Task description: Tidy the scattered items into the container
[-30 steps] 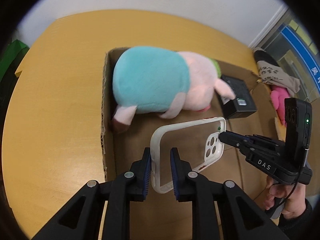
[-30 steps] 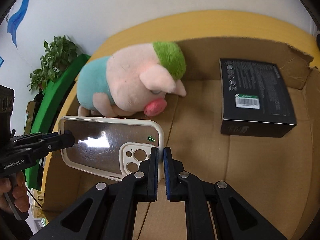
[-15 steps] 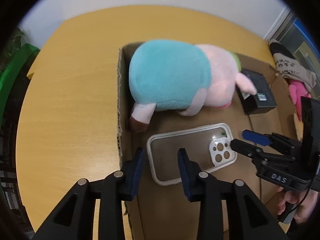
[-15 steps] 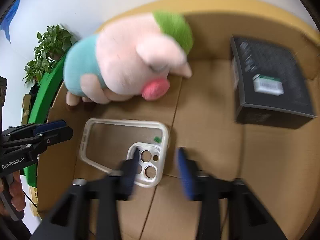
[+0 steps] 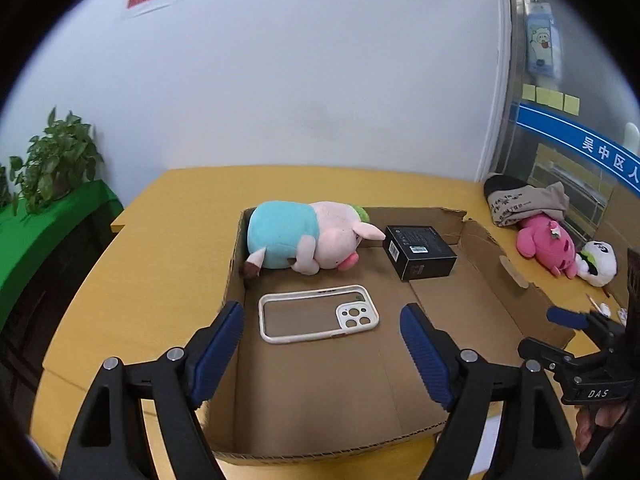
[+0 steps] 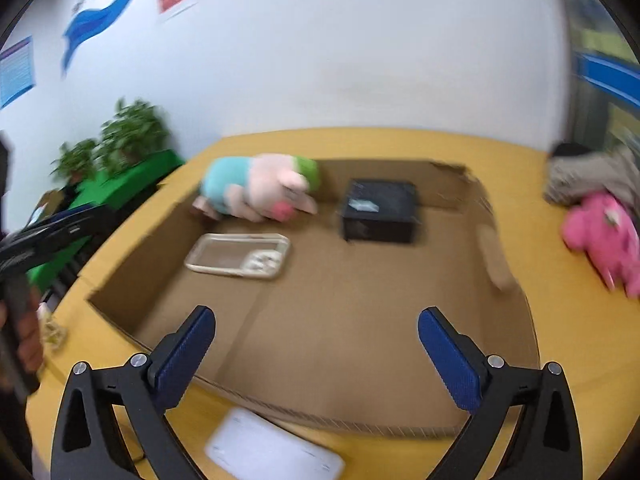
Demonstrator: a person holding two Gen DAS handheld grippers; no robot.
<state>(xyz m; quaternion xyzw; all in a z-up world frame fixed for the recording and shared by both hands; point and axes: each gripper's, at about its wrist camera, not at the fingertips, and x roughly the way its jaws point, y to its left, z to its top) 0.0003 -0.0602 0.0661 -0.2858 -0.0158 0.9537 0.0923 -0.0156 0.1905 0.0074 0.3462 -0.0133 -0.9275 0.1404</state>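
A clear phone case (image 5: 318, 314) with a white rim lies flat on the floor of the shallow cardboard box (image 5: 516, 280), camera cut-outs toward the right, touched by nothing. Behind it in the same box rest a plush pig (image 5: 304, 240) in a teal top — on its side against the far-left corner — and a black carton (image 5: 420, 252) just to its right, snout nearly touching it.

The left hand-held gripper (image 5: 322, 344) hangs near the case with nothing between its blue pads; its jaws have just been opening and now stand spread. The right hand-held gripper (image 6: 316, 346) sits over the box's near edge — its jaws too have just been opening, now wide apart and empty.

The box rests on a yellow tabletop (image 5: 160, 280). Outside it, to the right, lie a pink plush toy (image 5: 546, 250) and a grey cloth bundle (image 5: 524, 202); a white flat object (image 6: 274, 450), blurred, sits before the box's near wall.
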